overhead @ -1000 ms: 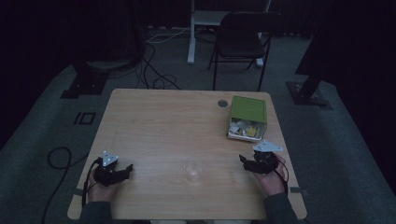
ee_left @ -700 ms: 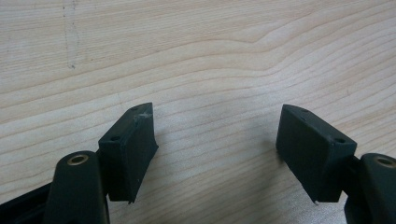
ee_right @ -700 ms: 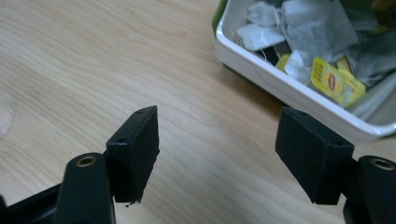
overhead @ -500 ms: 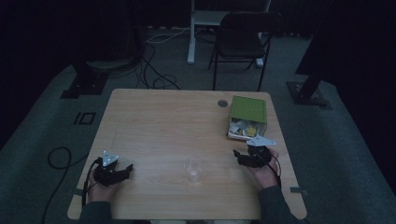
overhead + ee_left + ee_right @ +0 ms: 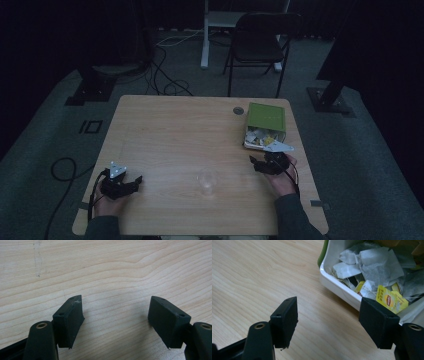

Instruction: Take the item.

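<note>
Teabags (image 5: 372, 267) lie heaped in the white box (image 5: 337, 287) at the desk's (image 5: 170, 135) right edge; right tongs (image 5: 328, 320) gape beside it, left tongs (image 5: 116, 318) released. Tangled strings risk lifting several together.

the high view looks forward and down from above the person's side, far enough back to take in the whole light wooden counter (image 5: 190, 130) at mid-frame and the dark floor around it. the left gripper view rides low and close, looking along the left tongs (image 5: 116, 320) onto bare wood grain. the right gripper view, just as close, looks along the right tongs (image 5: 328, 322) toward the white box of tea bags with a green lid (image 5: 342, 291) at its upper right; the high view shares that box (image 5: 265, 130) at centre right.
</note>
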Motion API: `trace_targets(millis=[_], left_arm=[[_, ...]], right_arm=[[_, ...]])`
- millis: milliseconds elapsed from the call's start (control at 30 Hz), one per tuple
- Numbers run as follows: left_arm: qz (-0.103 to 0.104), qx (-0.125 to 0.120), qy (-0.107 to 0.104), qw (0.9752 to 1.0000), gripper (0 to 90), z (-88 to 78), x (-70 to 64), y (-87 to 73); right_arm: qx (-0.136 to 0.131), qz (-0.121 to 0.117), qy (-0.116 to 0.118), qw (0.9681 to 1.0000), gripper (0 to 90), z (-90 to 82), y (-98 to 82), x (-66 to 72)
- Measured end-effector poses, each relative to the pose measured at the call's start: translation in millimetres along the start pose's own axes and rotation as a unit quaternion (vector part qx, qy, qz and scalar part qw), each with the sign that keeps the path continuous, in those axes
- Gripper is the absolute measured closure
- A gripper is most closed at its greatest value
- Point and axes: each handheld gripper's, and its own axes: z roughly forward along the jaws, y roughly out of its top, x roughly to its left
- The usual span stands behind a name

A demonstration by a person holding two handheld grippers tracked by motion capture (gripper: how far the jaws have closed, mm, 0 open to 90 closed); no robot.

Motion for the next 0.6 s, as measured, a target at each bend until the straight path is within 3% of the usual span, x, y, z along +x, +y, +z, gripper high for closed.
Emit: trace_targets(millis=[467, 600], left_arm=[[0.001, 0.0, 0.0, 1.0, 29.1, 0.0, 0.1, 0.0], [0.001, 0.0, 0.0, 1.0, 29.1, 0.0, 0.1, 0.0]], right_arm=[[-0.006, -0.015, -0.008, 0.9998, 31.5, 9.7, 17.2, -4.6], [0.004, -0.007, -0.003, 1.0, 37.5, 19.3, 17.6, -9.2]])
